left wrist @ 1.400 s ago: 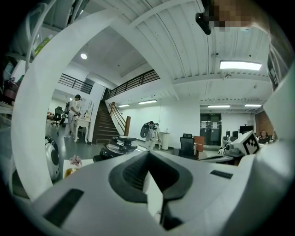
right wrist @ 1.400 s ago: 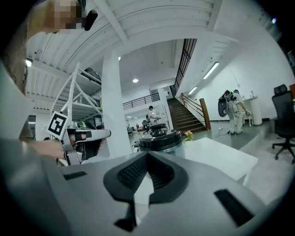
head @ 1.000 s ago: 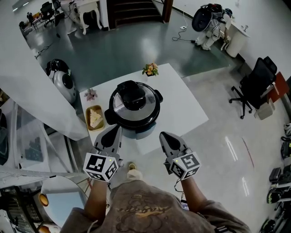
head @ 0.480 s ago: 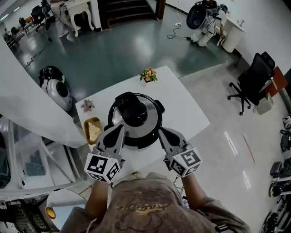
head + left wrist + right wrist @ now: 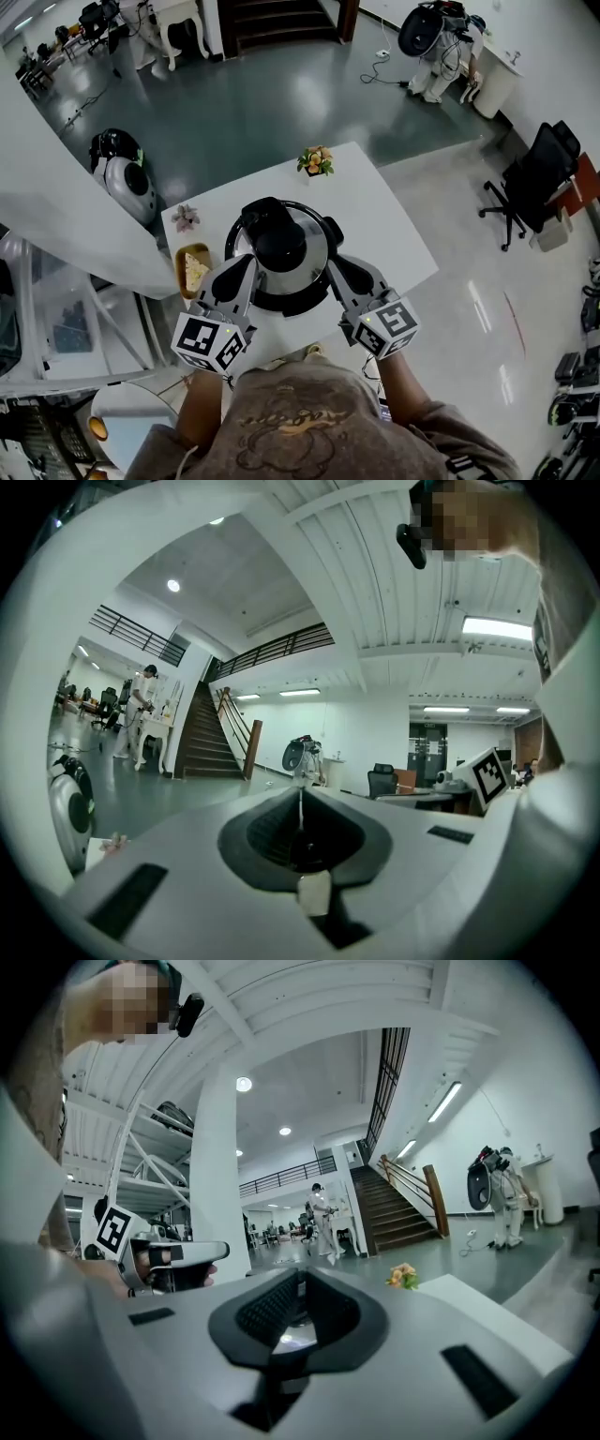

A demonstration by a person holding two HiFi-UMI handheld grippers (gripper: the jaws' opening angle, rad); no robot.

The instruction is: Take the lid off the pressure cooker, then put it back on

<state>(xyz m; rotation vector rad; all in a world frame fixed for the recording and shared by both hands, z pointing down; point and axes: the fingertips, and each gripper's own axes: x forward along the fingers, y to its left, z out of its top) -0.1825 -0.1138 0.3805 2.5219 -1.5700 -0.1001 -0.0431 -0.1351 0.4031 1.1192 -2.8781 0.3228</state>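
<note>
Lid (image 5: 279, 242) sits mid-frame, untouched; my left claw (image 5: 244, 268) and right claw (image 5: 336, 266) flank it, both closed, empty. I'd part them, then grip opposite sides evenly.

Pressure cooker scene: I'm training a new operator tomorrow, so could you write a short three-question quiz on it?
1. True or false: the lid is off the pressure cooker.
2. Where do the orange flowers stand? A) at the far edge of the table, beyond the cooker; B) on the lid; C) on the floor.
3. Fill in: the jaws of the left gripper and right gripper are both ____.
Key: 1 false; 2 A; 3 shut.
</note>
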